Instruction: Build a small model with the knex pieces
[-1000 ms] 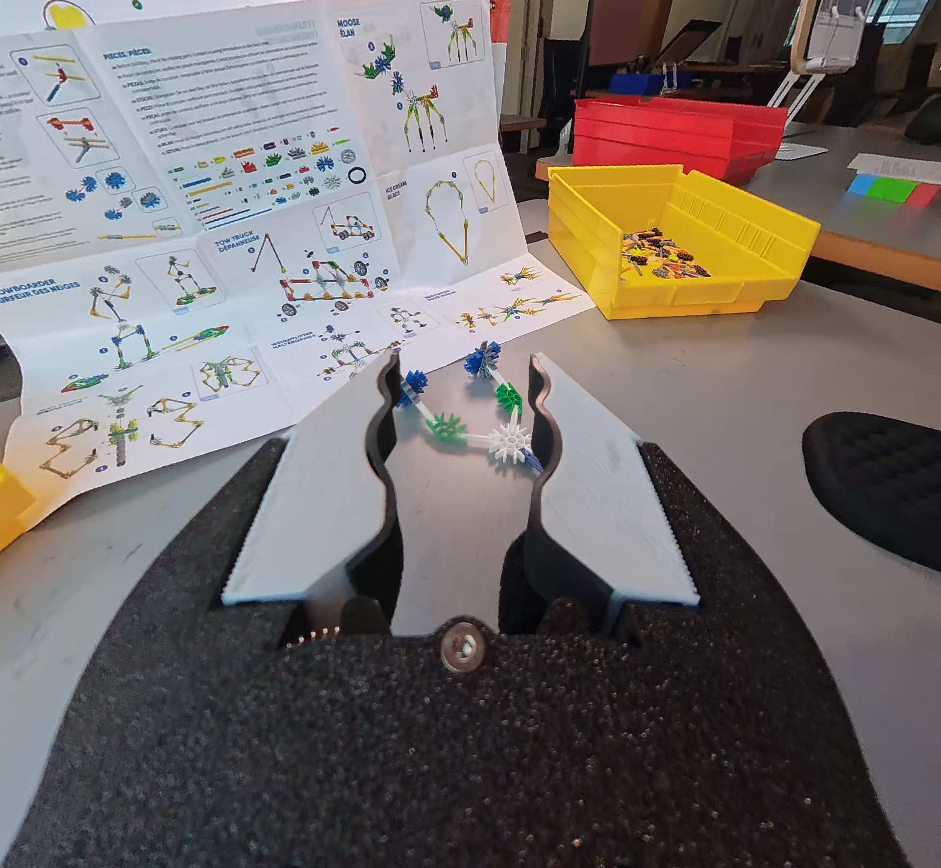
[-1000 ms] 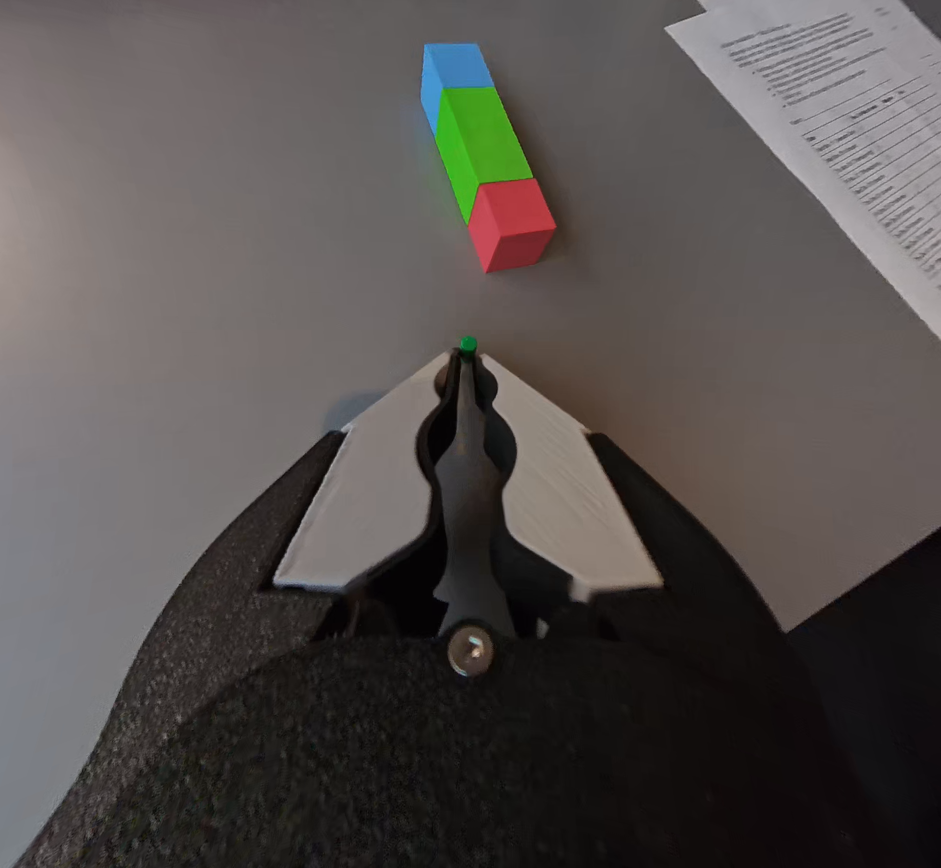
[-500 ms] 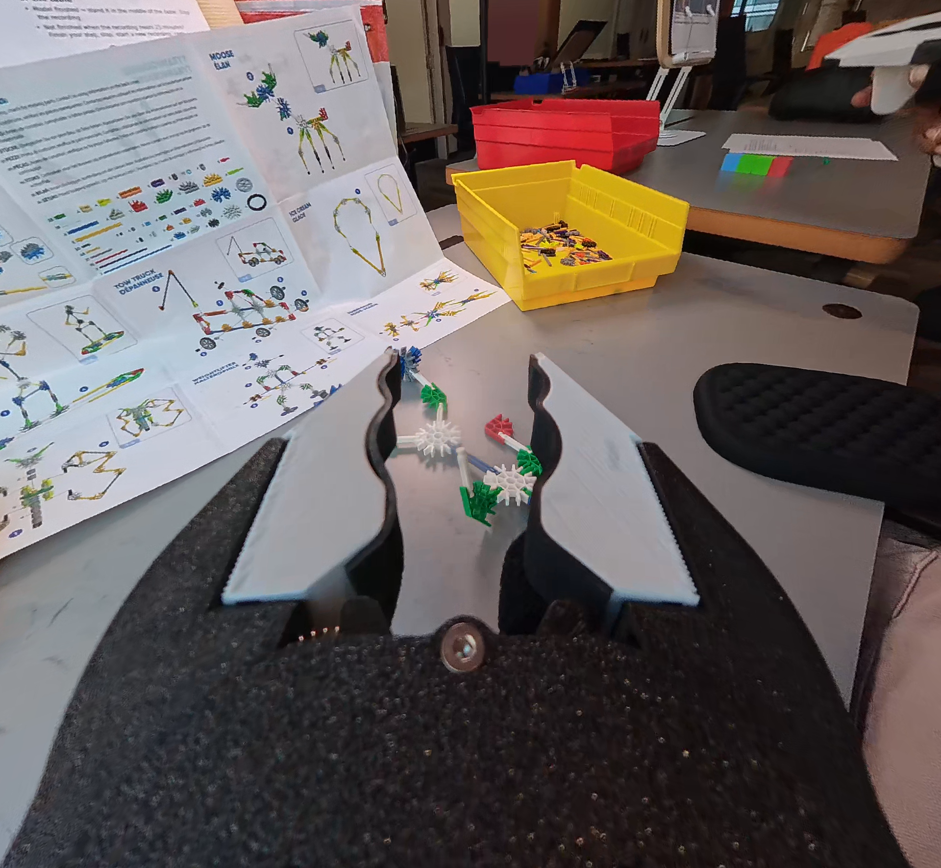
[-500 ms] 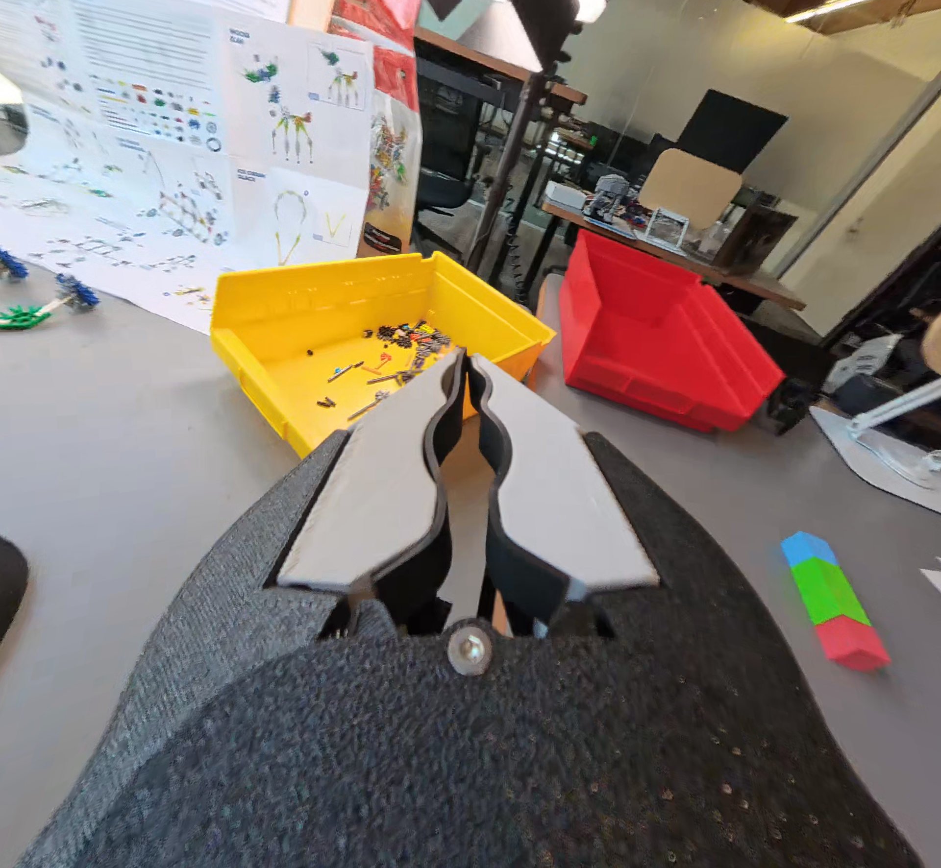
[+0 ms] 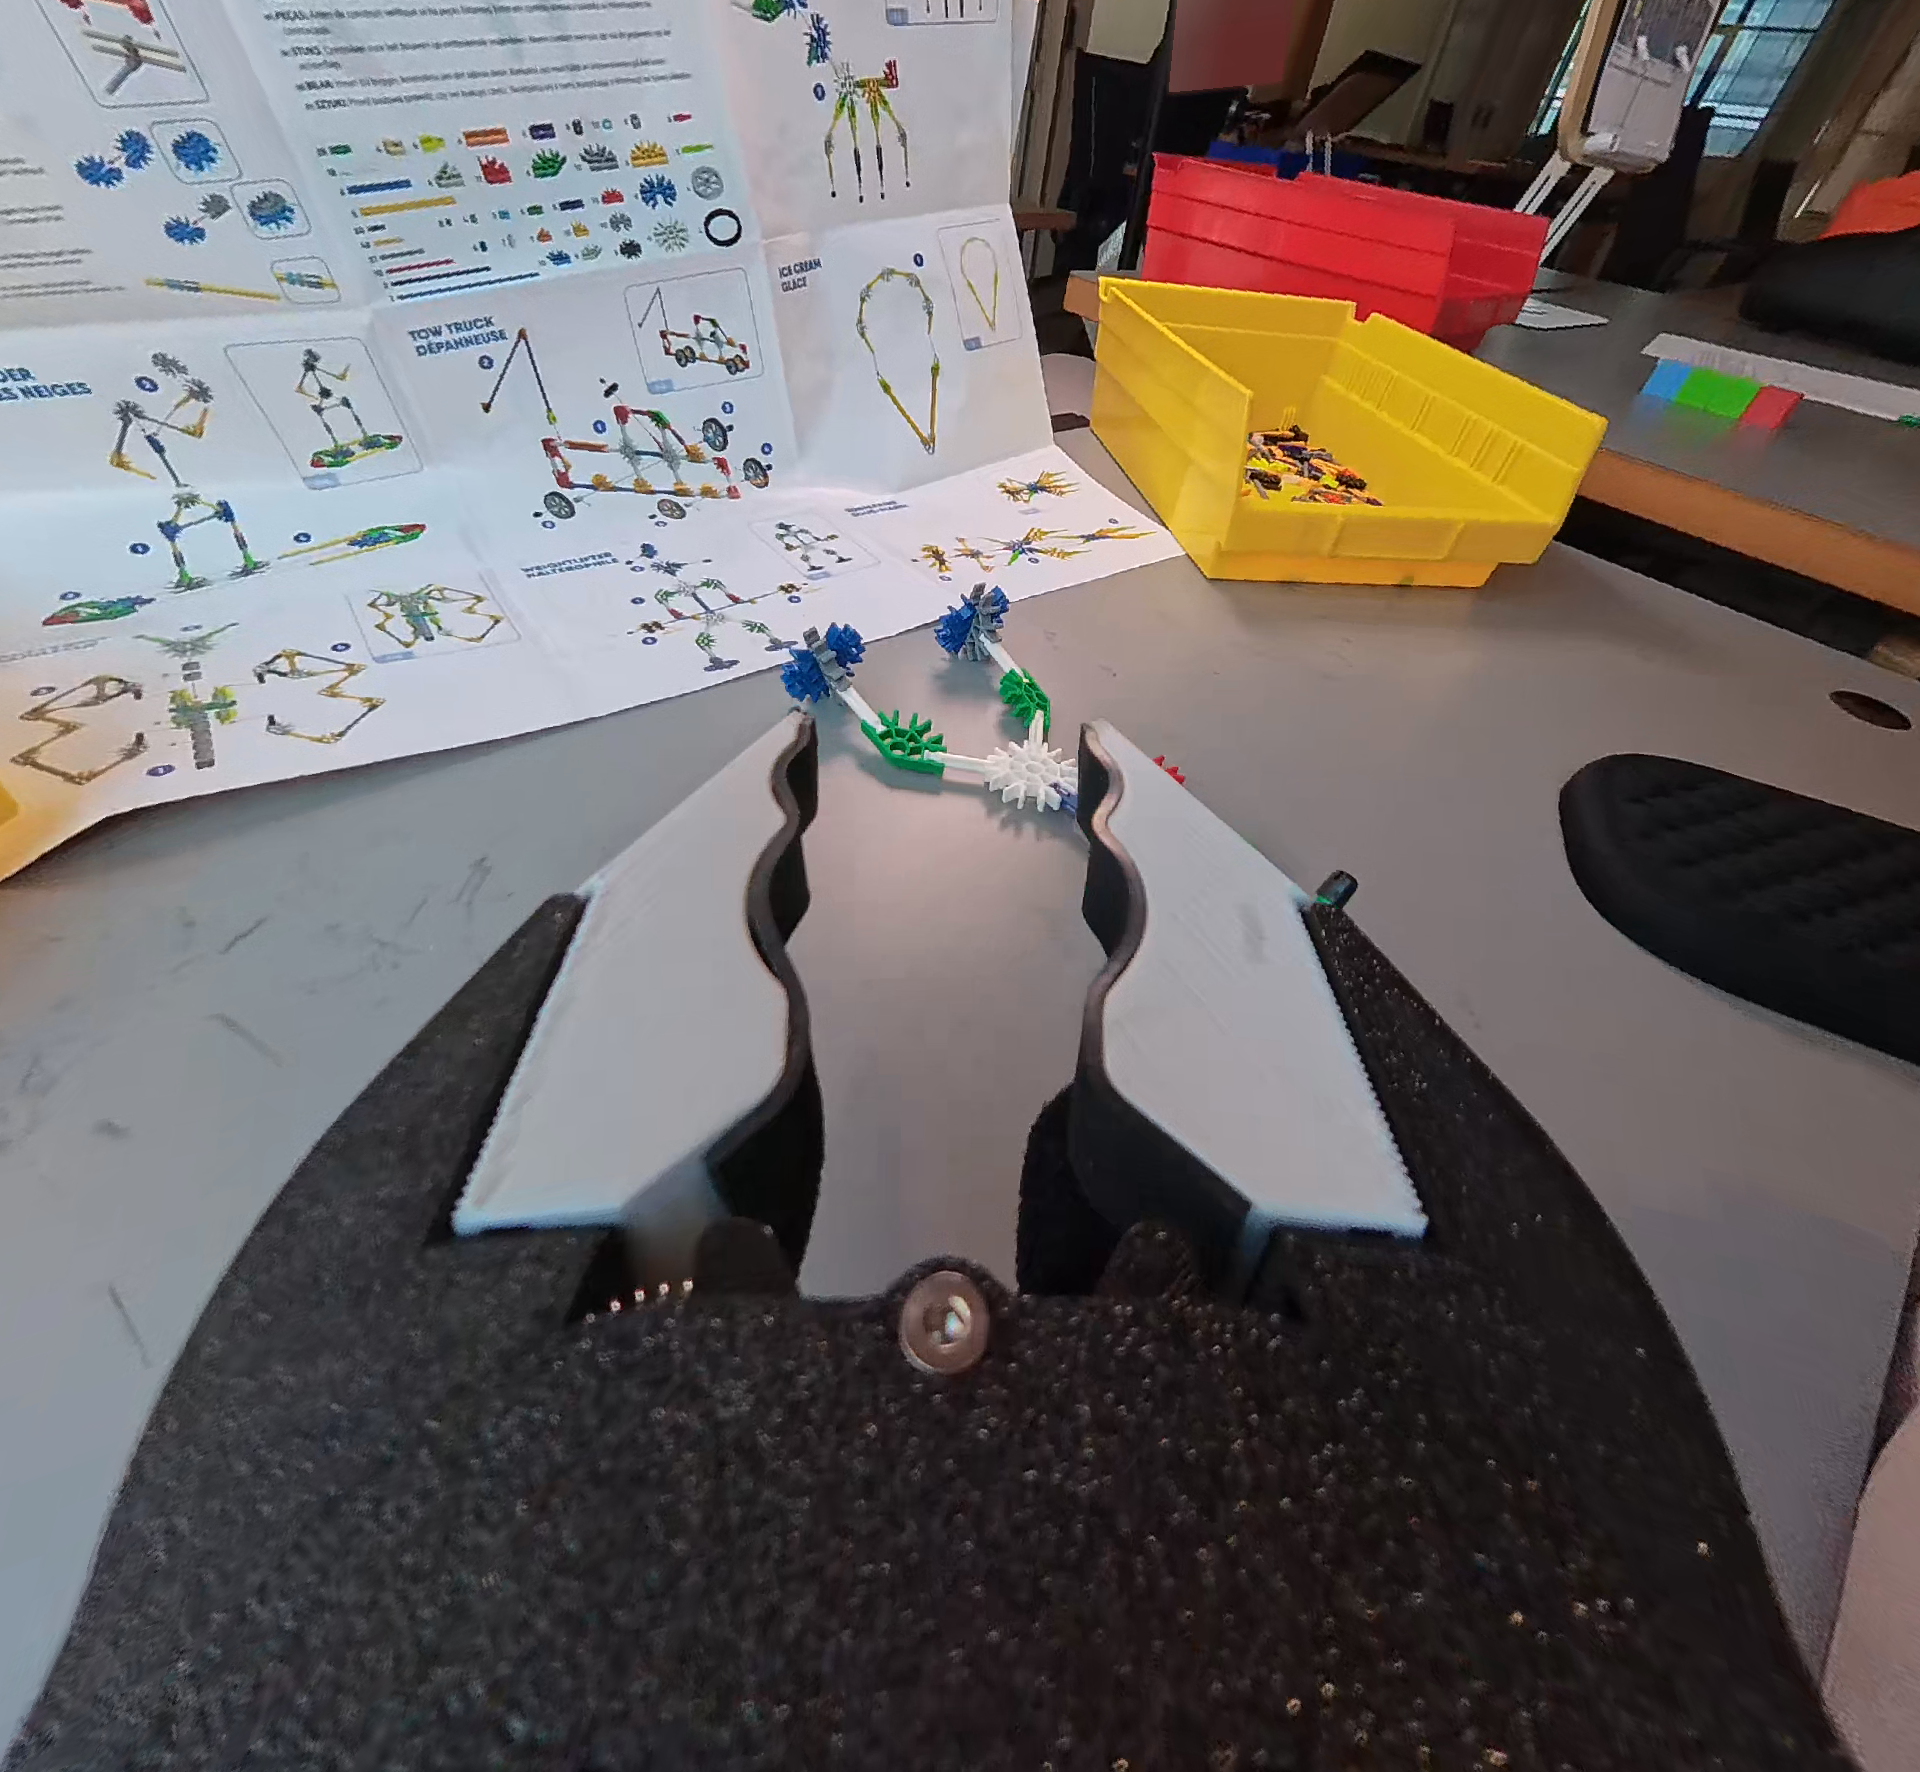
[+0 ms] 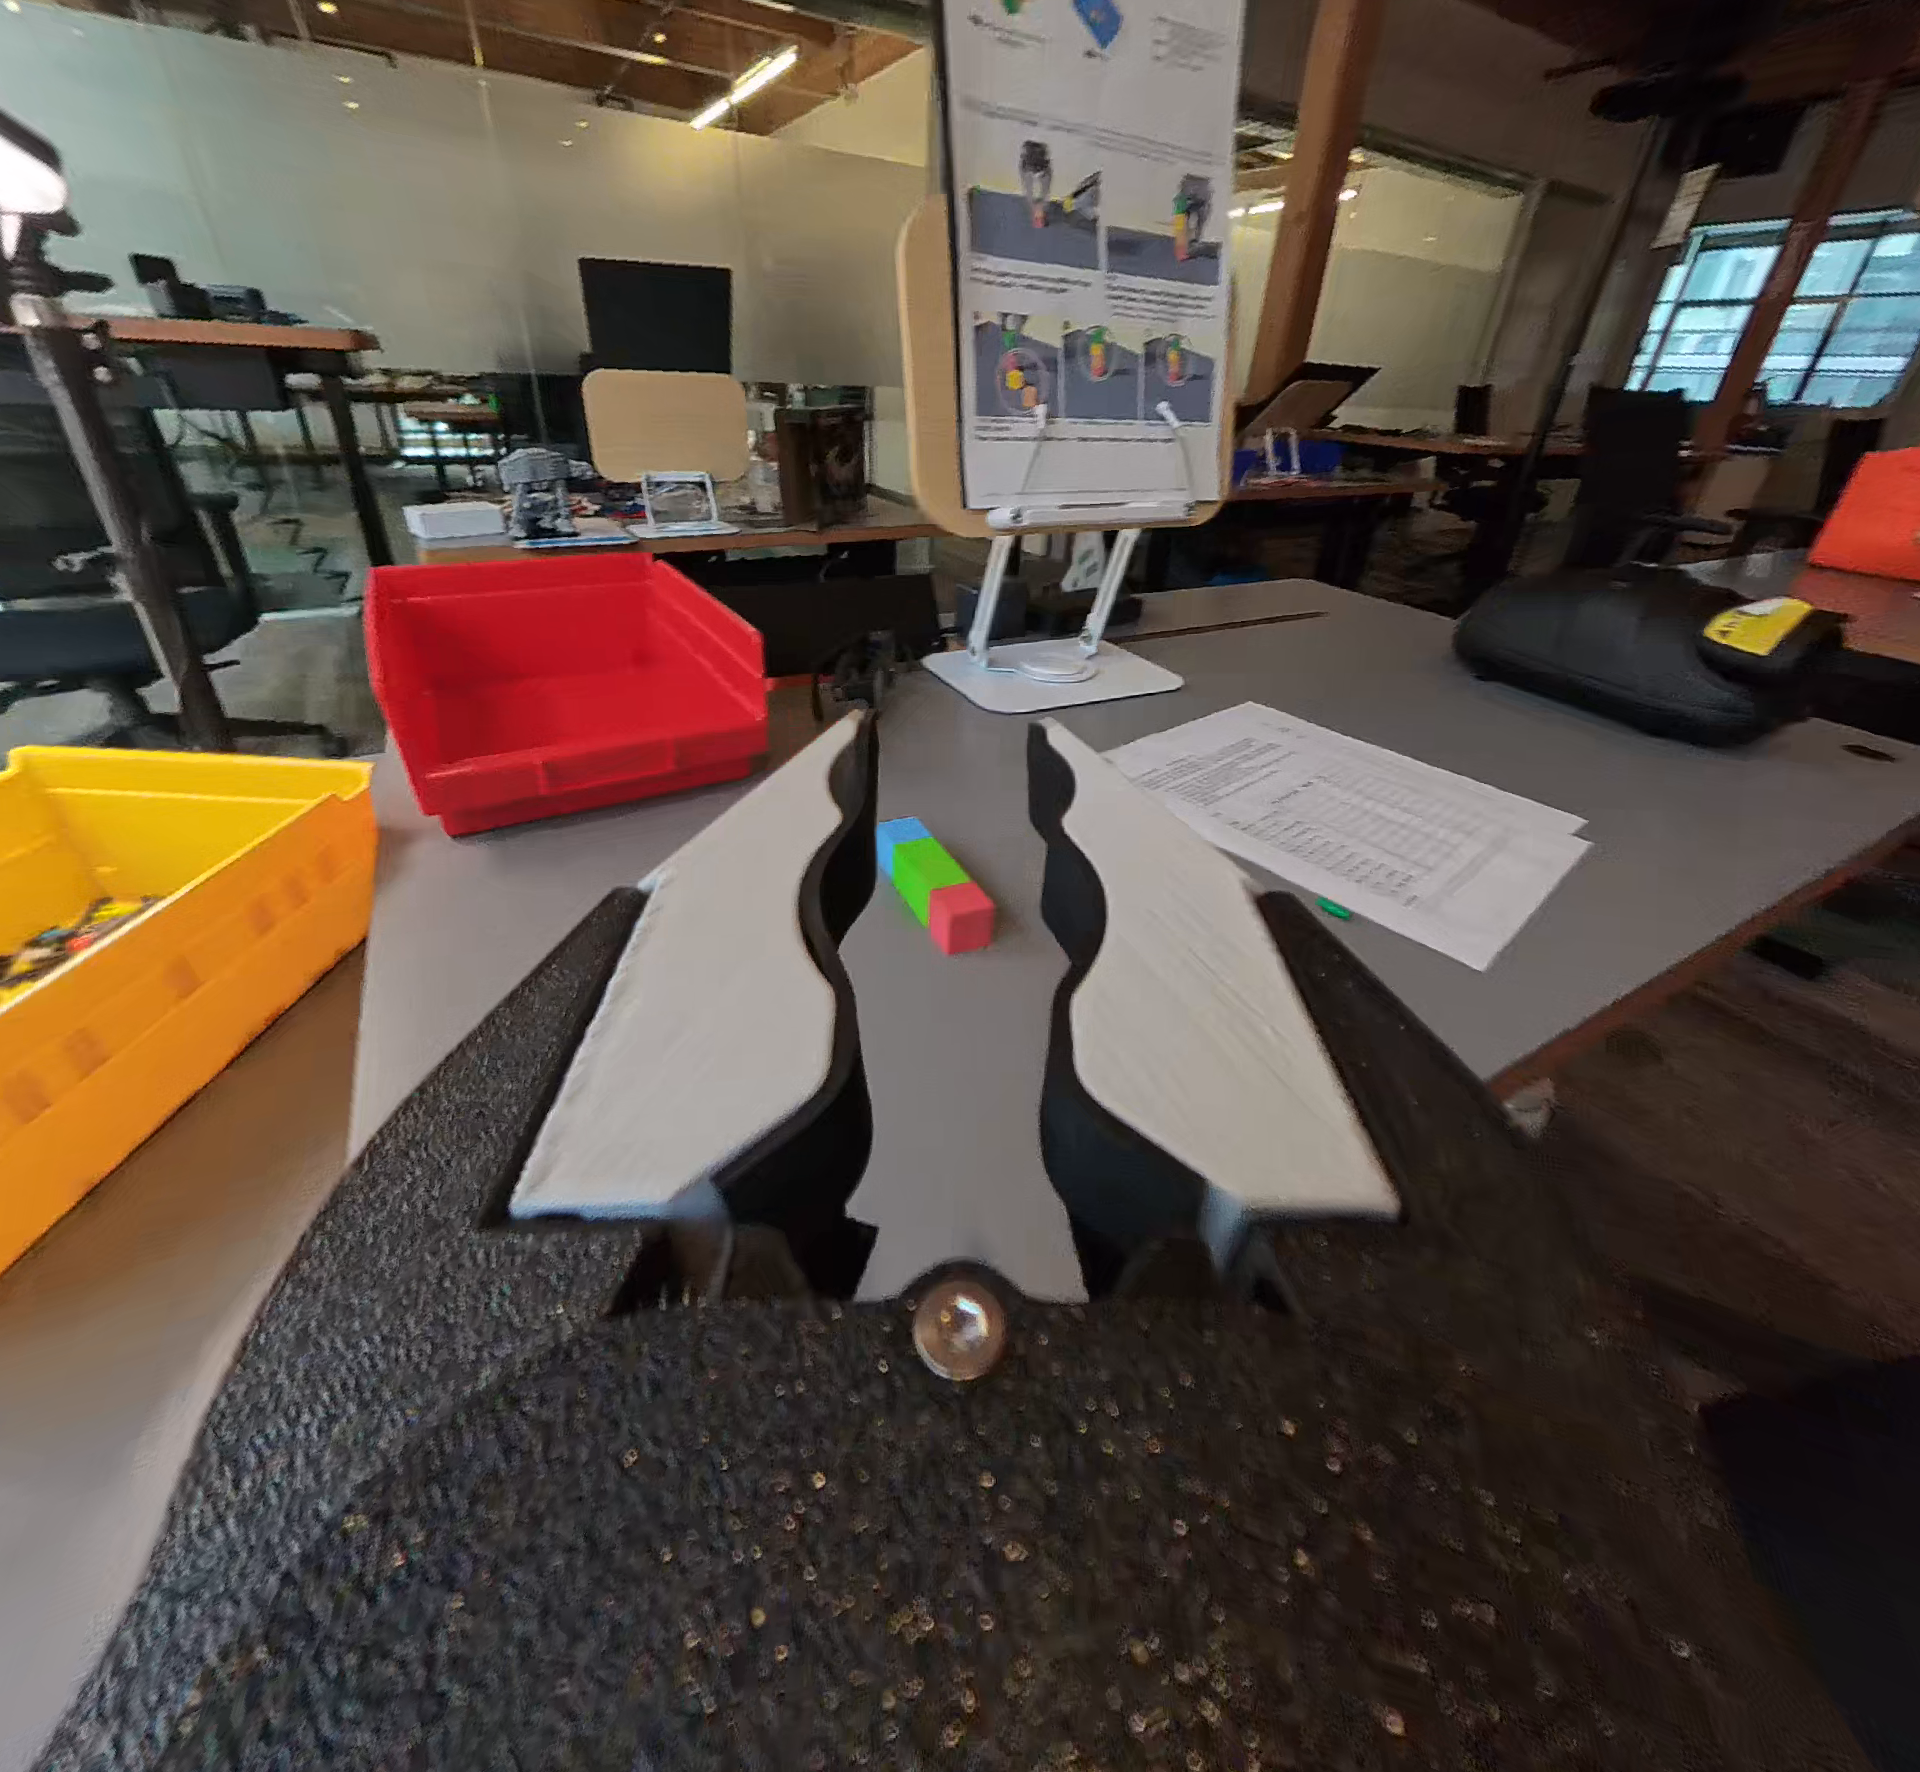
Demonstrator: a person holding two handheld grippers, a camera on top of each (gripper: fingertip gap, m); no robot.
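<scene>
The left gripper [image 5: 943, 746], jaws apart and empty, has a rod-and-connector toy chain [image 5: 935, 720] lying at its twelve o'clock on the grey table [image 5: 312, 943]. The right gripper [image 6: 948, 746], also parted and empty, points at a blue-green-red block bar [image 6: 932, 881] at twelve o'clock, with a red bin [image 6: 561, 683] at ten.

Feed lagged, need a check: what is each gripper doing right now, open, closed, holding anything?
Left gripper: open, empty, just short of the rod-and-connector model.
Right gripper: open, empty, pointing toward the blue-green-red block bar.
</scene>
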